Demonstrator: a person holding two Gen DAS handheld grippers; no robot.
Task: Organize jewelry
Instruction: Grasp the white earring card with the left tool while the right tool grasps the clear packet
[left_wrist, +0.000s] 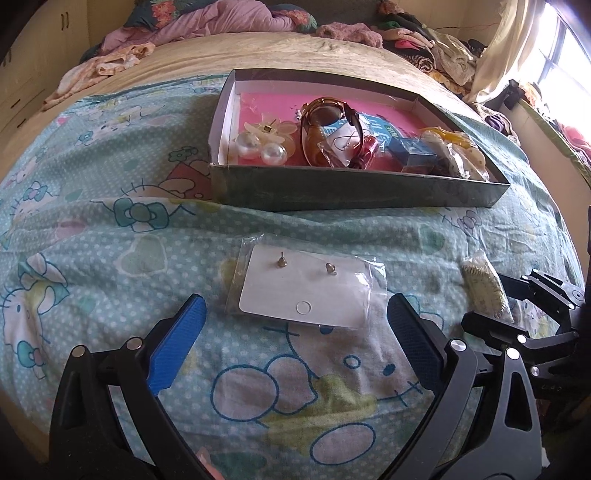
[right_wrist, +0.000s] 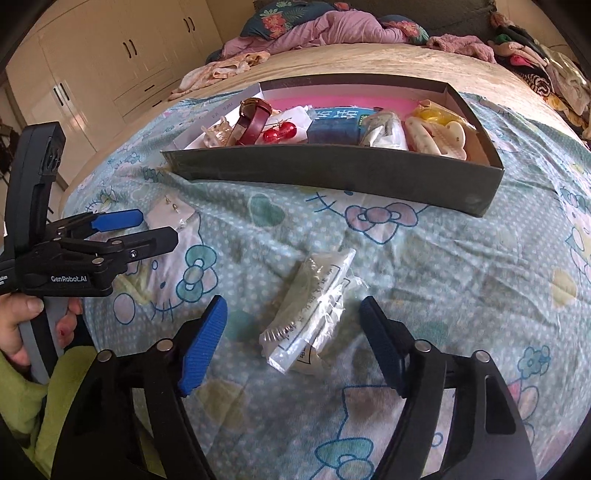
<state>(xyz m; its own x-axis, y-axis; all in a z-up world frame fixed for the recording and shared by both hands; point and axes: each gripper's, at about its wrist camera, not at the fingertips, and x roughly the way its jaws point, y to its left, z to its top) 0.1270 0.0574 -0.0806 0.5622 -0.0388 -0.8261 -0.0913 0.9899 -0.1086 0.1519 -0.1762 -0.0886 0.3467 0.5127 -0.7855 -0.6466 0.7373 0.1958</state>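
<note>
- Jaws of the left gripper (left_wrist: 295, 332) stand apart, grasping nothing; the bedspread (left_wrist: 110, 229) shows bare between the blue pads.
- Earring card (left_wrist: 306, 288), a white card in a clear sleeve with two studs on it, lies flat just ahead of those jaws, its near edge about level with the fingertips and centred on the gap. No pad touches it.
- Jaws of the right gripper (right_wrist: 291, 325) are partly apart and also hold nothing. The packet (right_wrist: 314, 314), a crinkled clear bag with a pale comb-like item inside, lies between the fingertips, slanting away ahead of them. Both pads stand clear of it on either side.
- Hand (right_wrist: 26, 317) of the person grips the left tool's handle at the left edge of the right view.
- Box (right_wrist: 332, 173), shallow and dark-walled, sits well beyond both sets of jaws. It already holds pearl earrings (left_wrist: 262, 149), sunglasses (left_wrist: 321, 125), red earrings (right_wrist: 280, 131), hair clips (right_wrist: 436, 136) and other small packets on a pink lining.
- Assessment: the step in hand is the approach to pick up the two loose items.
- Next move, as judged: each gripper must go lower so the pads straddle its item, then close. The flat card will likely need an edge grip; the crinkled packet may slip.
</note>
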